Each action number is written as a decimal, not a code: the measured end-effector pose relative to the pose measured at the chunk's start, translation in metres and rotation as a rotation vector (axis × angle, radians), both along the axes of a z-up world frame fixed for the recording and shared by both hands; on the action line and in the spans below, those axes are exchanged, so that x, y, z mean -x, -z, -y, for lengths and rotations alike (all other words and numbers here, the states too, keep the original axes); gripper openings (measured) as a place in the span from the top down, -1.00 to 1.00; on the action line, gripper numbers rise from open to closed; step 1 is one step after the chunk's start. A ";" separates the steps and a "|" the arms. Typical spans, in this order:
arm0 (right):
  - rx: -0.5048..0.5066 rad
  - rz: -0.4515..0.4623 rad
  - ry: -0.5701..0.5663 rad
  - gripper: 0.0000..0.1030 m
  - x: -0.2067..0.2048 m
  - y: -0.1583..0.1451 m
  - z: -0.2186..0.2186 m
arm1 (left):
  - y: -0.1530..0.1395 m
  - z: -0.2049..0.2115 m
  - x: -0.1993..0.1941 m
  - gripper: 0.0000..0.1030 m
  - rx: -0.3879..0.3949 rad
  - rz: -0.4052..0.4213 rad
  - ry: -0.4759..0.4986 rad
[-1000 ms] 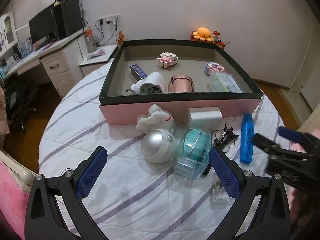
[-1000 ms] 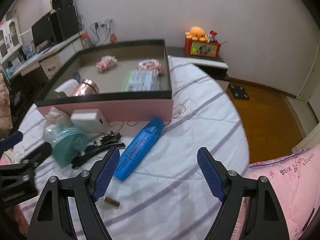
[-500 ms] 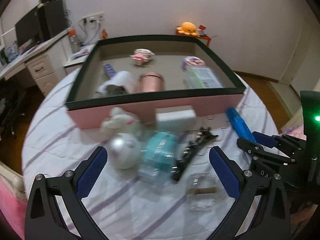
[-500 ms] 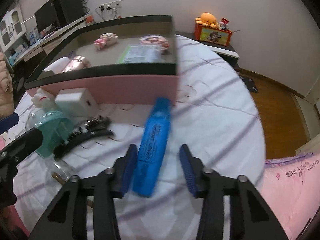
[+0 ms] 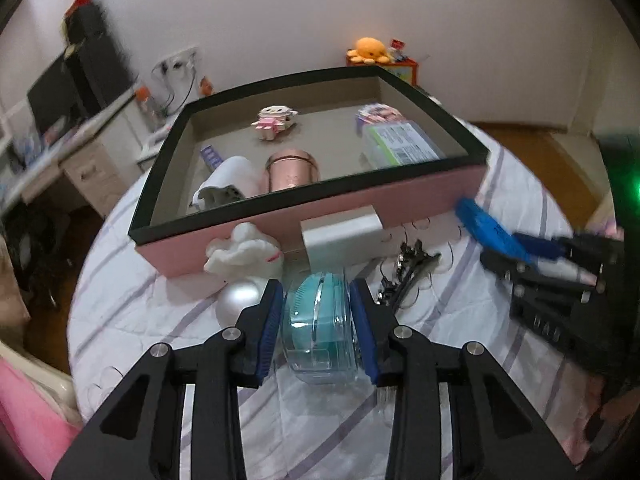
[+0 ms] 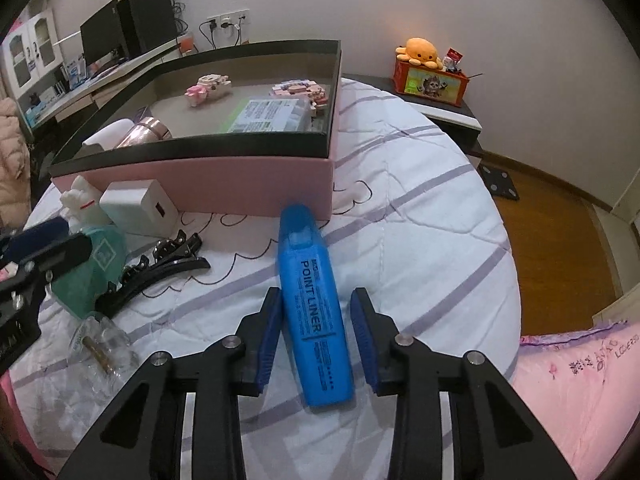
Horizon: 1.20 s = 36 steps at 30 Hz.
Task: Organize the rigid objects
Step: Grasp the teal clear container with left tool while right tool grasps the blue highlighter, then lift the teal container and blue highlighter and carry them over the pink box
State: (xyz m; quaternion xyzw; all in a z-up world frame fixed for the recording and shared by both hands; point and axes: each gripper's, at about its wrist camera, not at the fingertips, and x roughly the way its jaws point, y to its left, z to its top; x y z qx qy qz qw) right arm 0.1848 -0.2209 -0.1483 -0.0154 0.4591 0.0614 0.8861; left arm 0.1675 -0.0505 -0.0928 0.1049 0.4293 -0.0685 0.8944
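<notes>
Highlighter [image 6: 316,316], smooth blue plastic, lies between right hand-held gripper [image 6: 316,336] pads.

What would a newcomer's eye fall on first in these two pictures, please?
Probably the two grippers, each around one thing on the striped quilt. The left gripper is closing on a clear-cased teal object; the right gripper brackets a blue highlighter. Behind them stands the large pink box, already holding several items.

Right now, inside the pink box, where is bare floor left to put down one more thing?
Free: the middle floor of the pink box, bordered by block figure, copper cup and plastic case. Crowded: the near-left corner, around white dryer and cup.
</notes>
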 end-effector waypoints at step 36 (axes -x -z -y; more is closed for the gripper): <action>-0.074 0.050 0.025 0.48 0.035 -0.036 -0.003 | -0.001 -0.044 0.009 0.27 0.231 -0.086 -0.073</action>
